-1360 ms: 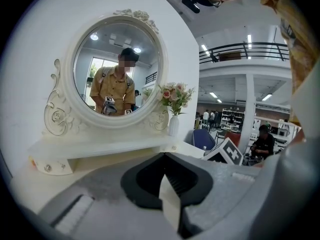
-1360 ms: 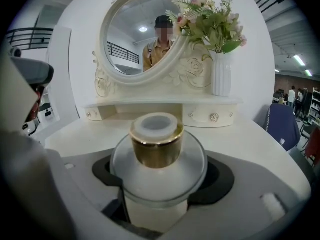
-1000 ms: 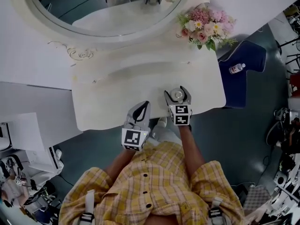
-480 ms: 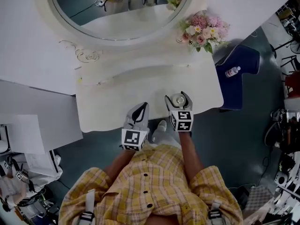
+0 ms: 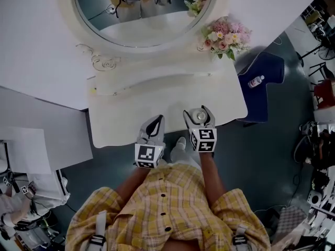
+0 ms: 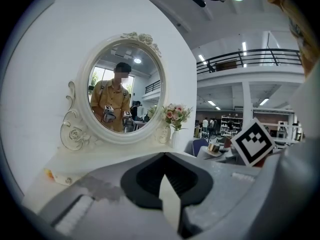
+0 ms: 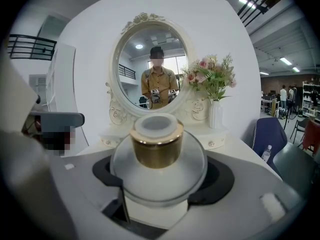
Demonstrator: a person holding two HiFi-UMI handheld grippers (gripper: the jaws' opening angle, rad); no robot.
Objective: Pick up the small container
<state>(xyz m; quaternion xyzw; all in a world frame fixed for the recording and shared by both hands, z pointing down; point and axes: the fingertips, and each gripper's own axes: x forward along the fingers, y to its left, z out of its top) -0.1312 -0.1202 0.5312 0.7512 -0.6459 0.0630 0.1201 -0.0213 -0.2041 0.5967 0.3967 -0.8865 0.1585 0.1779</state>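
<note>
**First describer:** Your right gripper pinches the small round frosted-glass container with a gold collar and white cap. Its two grey jaws press the bulging body from either side, below the collar. That looks the sensible place to me: the widest part sits cupped in the dark pads, so the jar should neither slip nor tip.

**Second describer:** You hold it over the front edge of the white dressing table, just ahead of your body. I cannot tell from any view whether its base is clear of the tabletop.

**First describer:** Your left gripper sits just to the left of the right one. Its jaws are pressed together at the tips with nothing between them. I judge it is parked there to keep out of the way, since one gripper is enough for a jar like this.

**Second describer:** The head view gives you the layout. An oval white-framed mirror stands at the back and a pink and white flower bouquet at the table's right rear corner. A dark blue chair stands off to the right, with a small clear bottle lying on it.

**First describer:** The right gripper view adds what the head view cannot: the pads' contact on the glass, and the jar standing upright. The left gripper view confirms those jaws carry nothing.
</note>
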